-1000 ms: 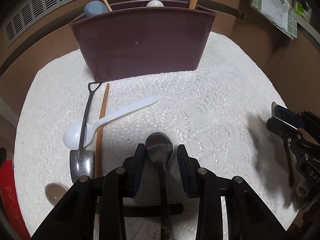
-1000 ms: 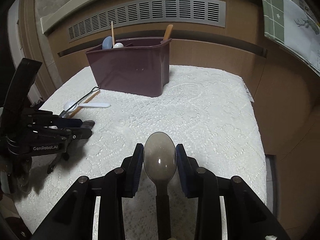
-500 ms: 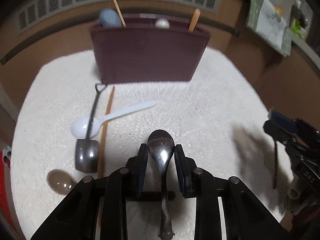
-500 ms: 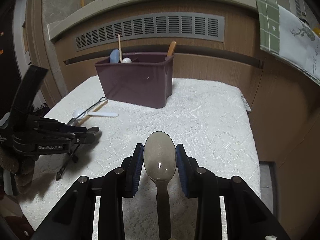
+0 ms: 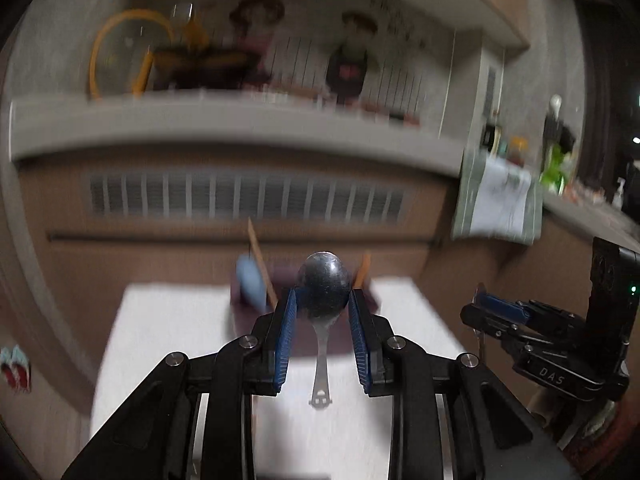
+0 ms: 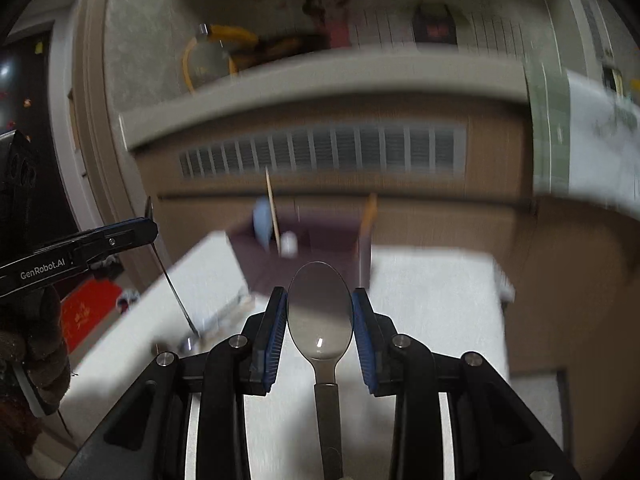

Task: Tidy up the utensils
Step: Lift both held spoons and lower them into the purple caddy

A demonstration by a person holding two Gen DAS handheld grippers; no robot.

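My left gripper (image 5: 322, 300) is shut on the bowl of a dark metal spoon (image 5: 323, 286) and holds it in the air, handle hanging down. My right gripper (image 6: 320, 300) is shut on the bowl of a grey spoon (image 6: 320, 312), also lifted. The maroon utensil bin (image 6: 320, 240) stands at the far side of the white lace mat (image 6: 432, 300), blurred, with a blue spoon (image 6: 262, 226), a chopstick and a wooden handle sticking out. In the left wrist view the bin (image 5: 288, 276) is mostly hidden behind the spoon. Each gripper shows in the other's view, left (image 6: 140, 230) and right (image 5: 478, 308).
A vented wooden panel (image 6: 328, 152) and a grey ledge (image 6: 320, 80) rise behind the table. A green-and-white cloth (image 6: 580, 136) hangs at the right. Loose utensils (image 6: 216, 320) lie blurred on the mat's left part.
Both grippers have risen and tilted up with their spoons, so the views now look at the wall and ledge. The left spoon has left the mat. The frames are motion-blurred.
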